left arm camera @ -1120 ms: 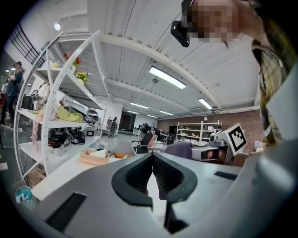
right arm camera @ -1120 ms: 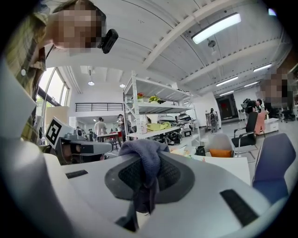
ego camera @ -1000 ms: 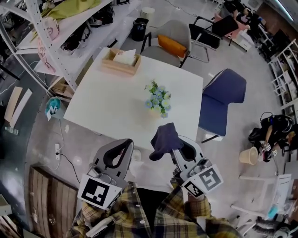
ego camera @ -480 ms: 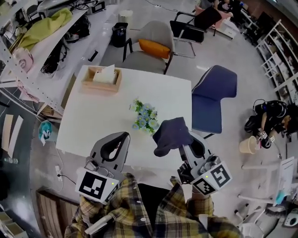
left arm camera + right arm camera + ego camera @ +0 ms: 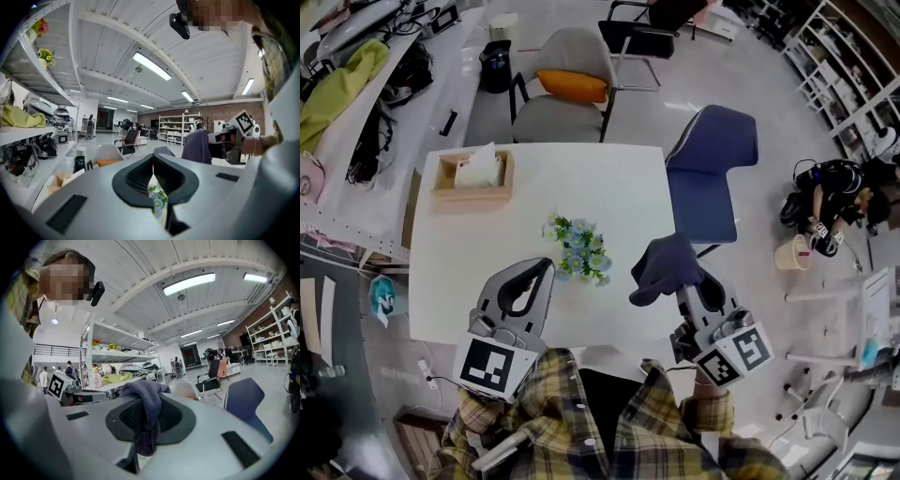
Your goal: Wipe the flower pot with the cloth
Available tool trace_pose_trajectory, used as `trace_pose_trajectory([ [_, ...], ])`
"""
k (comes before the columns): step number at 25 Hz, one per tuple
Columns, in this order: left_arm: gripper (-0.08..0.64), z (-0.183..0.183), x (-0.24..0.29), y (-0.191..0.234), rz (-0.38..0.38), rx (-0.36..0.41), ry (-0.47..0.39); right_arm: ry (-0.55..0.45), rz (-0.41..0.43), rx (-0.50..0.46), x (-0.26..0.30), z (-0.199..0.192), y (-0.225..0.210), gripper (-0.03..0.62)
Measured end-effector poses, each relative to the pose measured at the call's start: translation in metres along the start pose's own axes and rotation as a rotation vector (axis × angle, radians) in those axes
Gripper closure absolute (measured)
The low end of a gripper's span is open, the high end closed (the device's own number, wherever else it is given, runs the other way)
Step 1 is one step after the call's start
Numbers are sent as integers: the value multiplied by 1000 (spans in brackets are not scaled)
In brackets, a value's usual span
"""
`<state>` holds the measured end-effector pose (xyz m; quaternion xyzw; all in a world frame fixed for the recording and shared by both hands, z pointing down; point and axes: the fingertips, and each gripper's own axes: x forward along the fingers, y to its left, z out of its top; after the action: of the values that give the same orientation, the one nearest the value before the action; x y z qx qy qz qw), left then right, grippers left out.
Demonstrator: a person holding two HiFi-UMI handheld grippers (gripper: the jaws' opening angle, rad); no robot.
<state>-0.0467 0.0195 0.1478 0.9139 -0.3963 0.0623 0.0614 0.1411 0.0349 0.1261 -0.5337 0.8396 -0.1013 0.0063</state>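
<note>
On the white counter (image 5: 478,253), a wooden tissue box (image 5: 472,175) sits at the far left corner. The left gripper (image 5: 544,270) is held over the near edge, clenched on nothing. Just to its right the flower pot (image 5: 578,251) stands near the counter's middle. Further right, the right gripper (image 5: 677,279) grasps the dark cloth (image 5: 664,265), near a blue chair (image 5: 710,169).
</note>
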Motion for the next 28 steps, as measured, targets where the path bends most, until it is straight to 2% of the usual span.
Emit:
trace_pose_trajectory([
  [7,551,-48,17,19,-6,-42,100,87,-36,10,24,-34,-19,569],
  [11,548,-76,24,29,18,-75,115,147,-48,35,41,-64,-32,569],
  [13,515,-92,28,29,13,-83,129,170,-50,48,48,-78,-40,569],
  [16,491,-117,34,26,-19,-49,153,191,-51,79,57,-99,-51,569],
  [21,393,-166,38,11,-119,18,221,240,-50,128,70,-140,-66,569],
  [23,333,-189,42,9,-143,15,257,260,-45,155,78,-159,-71,569],
  [28,277,-226,58,10,-156,11,307,308,-15,201,96,-197,-76,570],
])
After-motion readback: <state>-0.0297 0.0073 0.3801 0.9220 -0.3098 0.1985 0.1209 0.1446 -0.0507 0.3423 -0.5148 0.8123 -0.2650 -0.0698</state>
